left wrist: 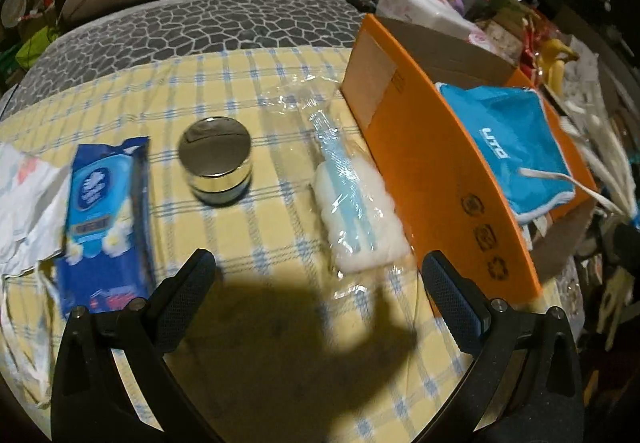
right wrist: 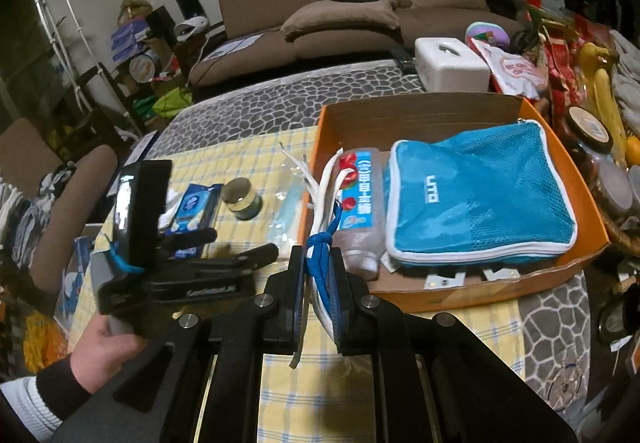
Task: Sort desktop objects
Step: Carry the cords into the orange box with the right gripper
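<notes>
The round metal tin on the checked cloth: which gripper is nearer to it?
Left. The left gripper hovers open just in front of the tin; the right gripper, shut on white laces, is off by the orange box.

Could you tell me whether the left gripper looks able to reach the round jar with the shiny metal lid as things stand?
Probably yes: the left gripper is open and empty, and the round jar with the shiny metal lid stands clear on the checked cloth ahead of it.

White letters "UTO" stand on the blue pouch in the right half of the picture. The orange box has small round signs printed on its side, low on the right. The words on the bottle and the blue pack are too blurry to read.
</notes>
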